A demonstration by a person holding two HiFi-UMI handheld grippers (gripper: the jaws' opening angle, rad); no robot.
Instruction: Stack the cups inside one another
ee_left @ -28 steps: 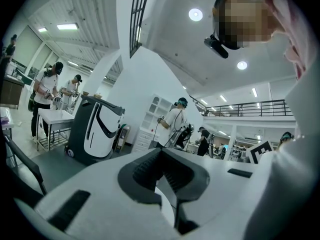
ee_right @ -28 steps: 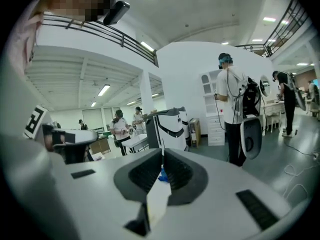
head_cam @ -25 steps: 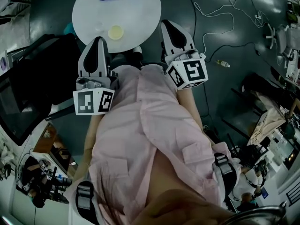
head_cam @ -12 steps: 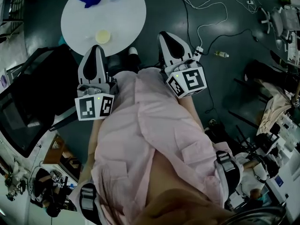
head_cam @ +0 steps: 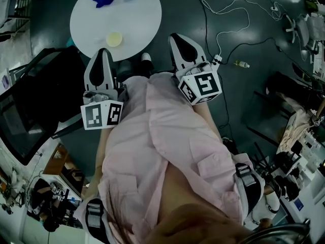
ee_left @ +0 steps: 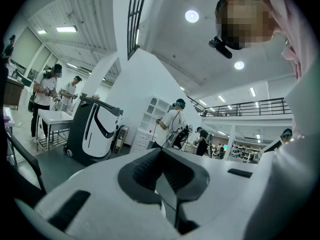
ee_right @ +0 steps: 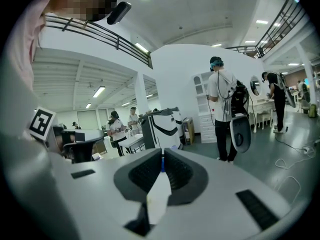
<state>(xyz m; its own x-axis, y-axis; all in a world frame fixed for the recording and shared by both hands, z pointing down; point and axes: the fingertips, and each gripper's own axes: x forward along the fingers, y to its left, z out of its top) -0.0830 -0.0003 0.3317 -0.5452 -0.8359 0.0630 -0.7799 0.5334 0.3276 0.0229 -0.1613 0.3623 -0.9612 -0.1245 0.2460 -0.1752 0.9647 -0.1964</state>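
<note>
Stacking is not yet beginning, I judge: left gripper (head_cam: 103, 52) & right gripper (head_cam: 177, 36) are hanging at waist, both clenched, nothing btw. jaws. Round pale-yellow cup (head_cam: 115, 38), prob. thin plastic, is sitting at smooth white table's (head_cam: 144, 14) near edge. Next move is needing a reach fwd. w/ jaws opening round its rim.
</note>
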